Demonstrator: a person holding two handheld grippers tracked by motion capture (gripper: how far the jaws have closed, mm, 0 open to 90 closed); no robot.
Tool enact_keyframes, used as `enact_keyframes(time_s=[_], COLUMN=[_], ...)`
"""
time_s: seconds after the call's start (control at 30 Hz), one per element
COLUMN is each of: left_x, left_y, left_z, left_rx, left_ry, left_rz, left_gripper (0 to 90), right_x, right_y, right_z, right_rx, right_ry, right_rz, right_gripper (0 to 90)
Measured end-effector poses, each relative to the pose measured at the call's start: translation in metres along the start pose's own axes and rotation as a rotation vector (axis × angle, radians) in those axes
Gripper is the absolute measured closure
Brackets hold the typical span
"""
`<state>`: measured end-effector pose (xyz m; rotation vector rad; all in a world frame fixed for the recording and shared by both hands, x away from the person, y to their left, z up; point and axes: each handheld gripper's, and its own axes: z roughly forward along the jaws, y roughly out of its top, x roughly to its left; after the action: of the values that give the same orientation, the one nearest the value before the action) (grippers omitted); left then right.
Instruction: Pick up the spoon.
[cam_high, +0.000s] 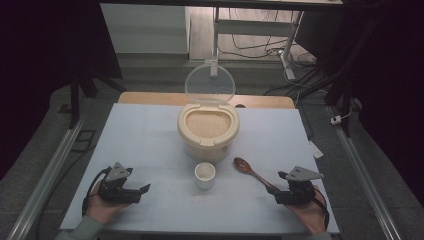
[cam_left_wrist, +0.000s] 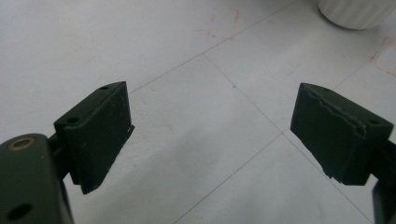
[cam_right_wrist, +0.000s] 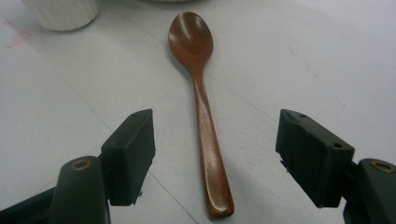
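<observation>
Your right tool (cam_right_wrist: 215, 140) spread wide, wooden spoon (cam_right_wrist: 201, 107) lying between its jaws at lower centre, untouched, your left tool (cam_left_wrist: 210, 135) spread over bare bench (cam_left_wrist: 187, 140)

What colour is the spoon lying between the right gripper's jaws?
Dark reddish-brown, glossy wood; the spoon shows best in the right gripper view.

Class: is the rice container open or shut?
Open. The rice container's clear lid stands tilted up behind it, and the rice lies uncovered.

High view overlooks the table (cam_high: 150, 130); both tool views skim it closely.
</observation>
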<state>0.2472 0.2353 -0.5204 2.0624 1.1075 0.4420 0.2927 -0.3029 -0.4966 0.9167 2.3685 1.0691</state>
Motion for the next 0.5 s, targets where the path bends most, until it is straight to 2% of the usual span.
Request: enact_keyframes(time_s=[0.27,0.4,0.5], left_x=[0.000,0.000,0.000], left_y=[0.001,0.002,0.003], left_z=[0.001,0.001,0.002], left_rx=[0.007,0.008,0.015], left_ry=[0.007,0.008,0.006], left_rz=[0.002,-0.003,-0.005], left_gripper=[12.1,12.1,12.1], right_x=[0.002,0.000,-0.003], right_y=[0.016,0.028,0.036], right_z=[-0.005,-0.006,-0.004], right_rx=[0.047,0.076,0.098], right_ry=[-0.003,-0.008,0.021], right_rz=[-0.008,0.007,0.018], right_gripper=[28.9,29.8,31.1])
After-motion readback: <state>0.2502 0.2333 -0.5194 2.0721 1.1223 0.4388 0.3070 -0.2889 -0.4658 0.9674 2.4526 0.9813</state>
